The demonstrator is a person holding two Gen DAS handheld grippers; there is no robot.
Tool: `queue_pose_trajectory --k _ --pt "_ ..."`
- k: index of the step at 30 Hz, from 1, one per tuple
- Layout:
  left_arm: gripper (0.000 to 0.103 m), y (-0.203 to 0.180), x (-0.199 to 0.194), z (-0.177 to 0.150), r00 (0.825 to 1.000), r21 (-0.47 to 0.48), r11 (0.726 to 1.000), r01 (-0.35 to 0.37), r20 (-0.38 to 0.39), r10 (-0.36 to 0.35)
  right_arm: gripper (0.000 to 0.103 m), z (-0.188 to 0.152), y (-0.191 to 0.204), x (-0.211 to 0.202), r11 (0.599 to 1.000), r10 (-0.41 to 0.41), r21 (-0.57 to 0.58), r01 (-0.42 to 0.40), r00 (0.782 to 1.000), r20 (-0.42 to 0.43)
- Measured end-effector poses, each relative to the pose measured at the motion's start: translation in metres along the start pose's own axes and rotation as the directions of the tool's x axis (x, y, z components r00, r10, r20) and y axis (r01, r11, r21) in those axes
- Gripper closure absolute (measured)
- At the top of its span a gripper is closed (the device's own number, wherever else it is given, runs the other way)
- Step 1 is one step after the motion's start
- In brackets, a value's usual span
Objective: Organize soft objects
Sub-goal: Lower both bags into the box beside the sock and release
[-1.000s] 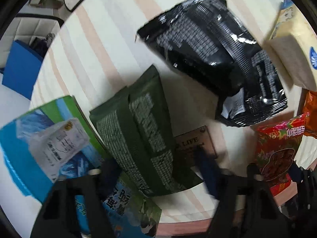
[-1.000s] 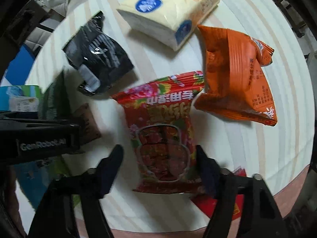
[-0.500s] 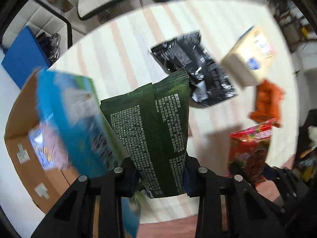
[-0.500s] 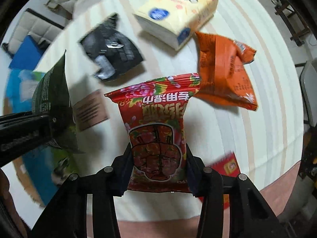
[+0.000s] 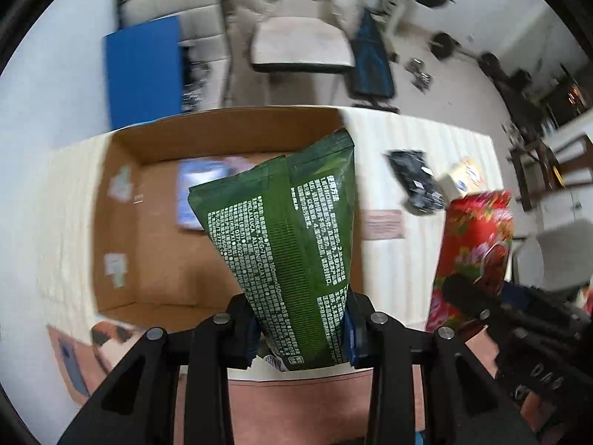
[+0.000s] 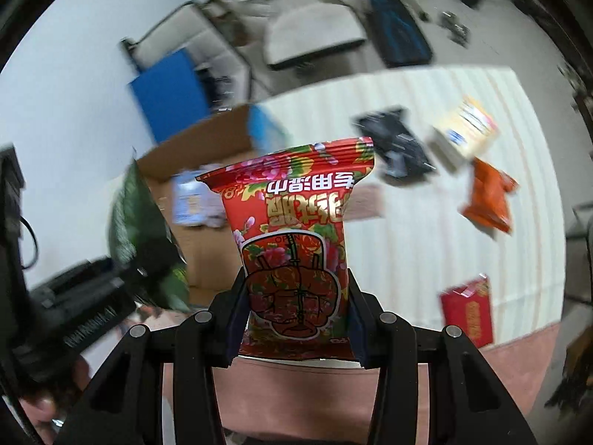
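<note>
My left gripper (image 5: 300, 330) is shut on a dark green pouch (image 5: 289, 244) and holds it upright above the near edge of an open cardboard box (image 5: 122, 193). My right gripper (image 6: 296, 319) is shut on a red flowered snack pack (image 6: 296, 244), lifted off the table; that pack also shows in the left wrist view (image 5: 474, 248). The green pouch shows blurred at the left of the right wrist view (image 6: 141, 230). A blue packet (image 5: 196, 193) lies inside the box.
On the striped tablecloth (image 6: 407, 252) lie a black bag (image 6: 396, 148), a yellow tissue pack (image 6: 463, 129), an orange bag (image 6: 489, 196) and a small red pack (image 6: 469, 307). A brown card (image 5: 381, 222) lies beside the box. Chairs and a blue panel (image 5: 142, 70) stand beyond.
Both grippers closed on their packs and lifted them high off the table. The view swung up and left, bringing the open cardboard box under the green pouch.
</note>
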State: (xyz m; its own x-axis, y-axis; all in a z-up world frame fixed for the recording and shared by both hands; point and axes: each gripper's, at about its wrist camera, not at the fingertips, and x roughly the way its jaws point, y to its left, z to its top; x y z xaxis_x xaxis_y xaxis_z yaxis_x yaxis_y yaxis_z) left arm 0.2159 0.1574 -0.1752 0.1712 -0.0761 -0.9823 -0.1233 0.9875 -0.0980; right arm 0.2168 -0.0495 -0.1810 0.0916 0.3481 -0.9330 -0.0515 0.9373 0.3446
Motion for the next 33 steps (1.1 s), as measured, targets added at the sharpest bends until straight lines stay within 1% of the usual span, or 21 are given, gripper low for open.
queue_pose_trajectory --k 2,4,7,9,10,12,15,18,21,24,29,30,31,32,33 --pt "0.071 0.025 -0.002 0.004 1.0 -0.032 0.999 -0.018 0.011 0.019 0.055 0.008 0.033 0.008 0.999 0.001 -0.044 -0.001 1.0 0.003" --pt "0.071 0.048 -0.001 0.011 0.999 -0.049 0.998 -0.042 0.01 0.043 0.055 0.02 0.056 0.019 0.998 -0.003 -0.064 0.003 1.0 0.0" --pt "0.071 0.074 0.018 0.031 0.993 -0.042 0.992 -0.115 0.0 0.115 0.055 0.04 0.089 0.047 0.996 -0.025 -0.086 0.022 0.999 -0.029" --pt "0.071 0.097 0.036 0.046 0.989 -0.04 0.988 -0.149 -0.03 0.148 0.055 0.051 0.103 0.068 0.994 -0.056 -0.095 0.051 0.997 -0.045" --pt "0.071 0.104 0.041 0.049 0.988 -0.04 0.988 -0.15 -0.045 0.149 0.055 0.057 0.108 0.081 0.993 -0.073 -0.096 0.067 0.996 -0.058" --pt "0.071 0.12 0.063 0.064 0.984 -0.042 0.986 -0.162 -0.085 0.158 0.055 0.065 0.118 0.1 0.99 -0.109 -0.097 0.102 0.991 -0.074" --pt "0.071 0.137 0.087 0.08 0.979 -0.049 0.985 -0.167 -0.124 0.16 0.055 0.079 0.122 0.139 0.984 -0.164 -0.094 0.154 0.981 -0.105" --pt "0.071 0.148 0.107 0.092 0.976 -0.05 0.986 -0.157 -0.158 0.147 0.055 0.088 0.121 0.161 0.976 -0.21 -0.086 0.201 0.97 -0.124" --pt "0.071 0.153 0.125 0.098 0.973 -0.04 0.989 -0.14 -0.189 0.13 0.055 0.095 0.119 0.181 0.971 -0.235 -0.073 0.227 0.962 -0.139" --pt "0.071 0.156 0.139 0.104 0.97 -0.035 0.991 -0.131 -0.211 0.12 0.055 0.101 0.115 0.197 0.966 -0.259 -0.065 0.252 0.955 -0.147" --pt "0.07 0.157 0.146 0.108 0.964 -0.039 0.992 -0.122 -0.243 0.109 0.053 0.11 0.108 0.213 0.958 -0.288 -0.052 0.283 0.946 -0.151" --pt "0.069 0.157 0.146 0.108 0.964 -0.047 0.993 -0.108 -0.25 0.093 0.053 0.111 0.107 0.214 0.957 -0.291 -0.054 0.286 0.944 -0.153" --pt "0.067 0.157 0.147 0.109 0.964 -0.055 0.994 -0.093 -0.254 0.076 0.048 0.112 0.107 0.214 0.959 -0.284 -0.053 0.279 0.946 -0.156" --pt "0.06 0.158 0.145 0.108 0.964 -0.06 0.994 -0.086 -0.258 0.068 0.035 0.113 0.109 0.213 0.96 -0.279 -0.054 0.274 0.947 -0.157" --pt "0.051 0.158 0.142 0.107 0.965 -0.067 0.994 -0.082 -0.255 0.062 0.028 0.113 0.11 0.212 0.962 -0.274 -0.055 0.268 0.949 -0.159"
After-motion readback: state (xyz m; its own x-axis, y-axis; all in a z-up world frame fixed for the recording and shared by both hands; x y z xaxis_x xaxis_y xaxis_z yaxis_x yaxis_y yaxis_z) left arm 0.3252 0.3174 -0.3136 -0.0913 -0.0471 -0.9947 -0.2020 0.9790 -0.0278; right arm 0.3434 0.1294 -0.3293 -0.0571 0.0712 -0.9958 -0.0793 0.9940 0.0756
